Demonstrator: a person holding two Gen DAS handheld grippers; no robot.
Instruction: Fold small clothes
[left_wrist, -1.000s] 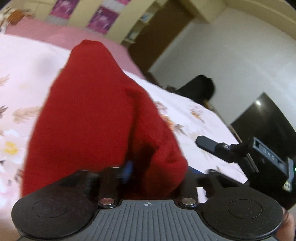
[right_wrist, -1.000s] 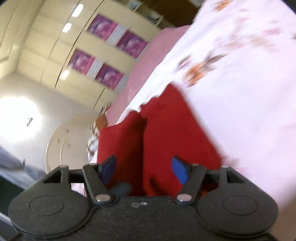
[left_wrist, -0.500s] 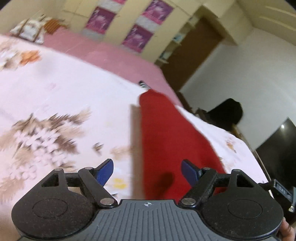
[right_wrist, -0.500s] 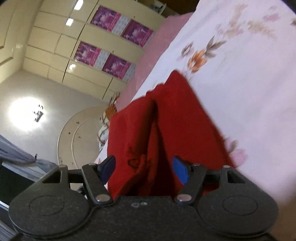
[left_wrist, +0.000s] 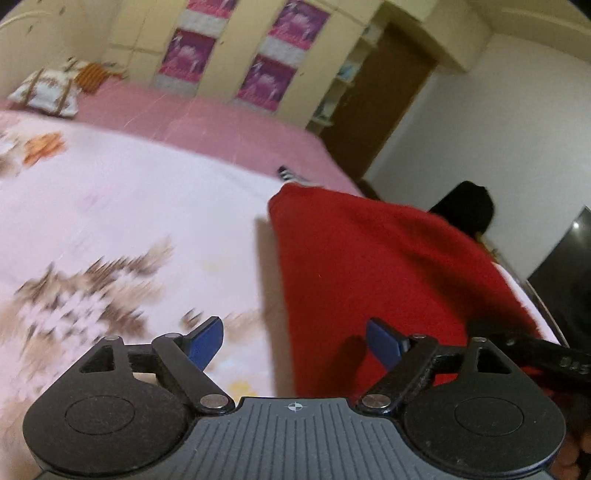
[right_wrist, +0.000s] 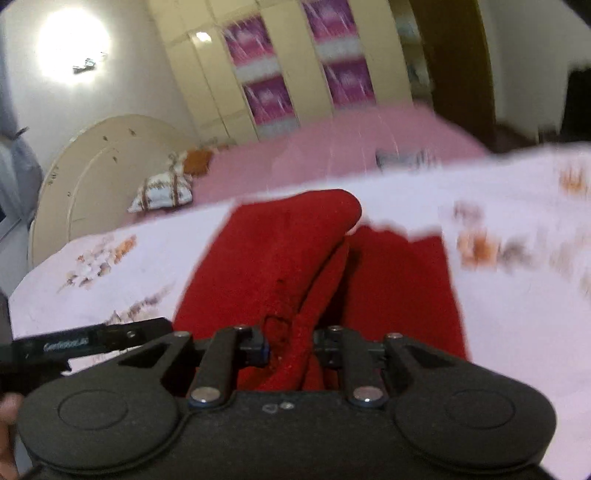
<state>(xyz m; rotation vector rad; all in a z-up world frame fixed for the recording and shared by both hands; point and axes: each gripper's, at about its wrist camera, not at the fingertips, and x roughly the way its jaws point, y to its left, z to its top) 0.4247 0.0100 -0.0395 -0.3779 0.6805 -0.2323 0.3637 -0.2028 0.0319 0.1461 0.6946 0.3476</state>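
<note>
We see the red garment (right_wrist: 280, 258) on the bed (left_wrist: 129, 206): soft, light, limp. The right gripper (right_wrist: 290, 349) is closing on a bunched fold; the left gripper (left_wrist: 295, 341) is wide, empty. Best hold, we judge: a hem or corner.

Very little lettering is showing. In the right wrist view, a black bar (right_wrist: 88, 341) is sticking out to the left of the right gripper (right_wrist: 291, 347), and pale printing is running along it, too blurred to be read. In the left wrist view, a similar black bar (left_wrist: 554, 356) is reaching in from the right, beside the left gripper (left_wrist: 295, 341), and is carrying raised characters that are looking like "015", cut off by the frame edge.
</note>
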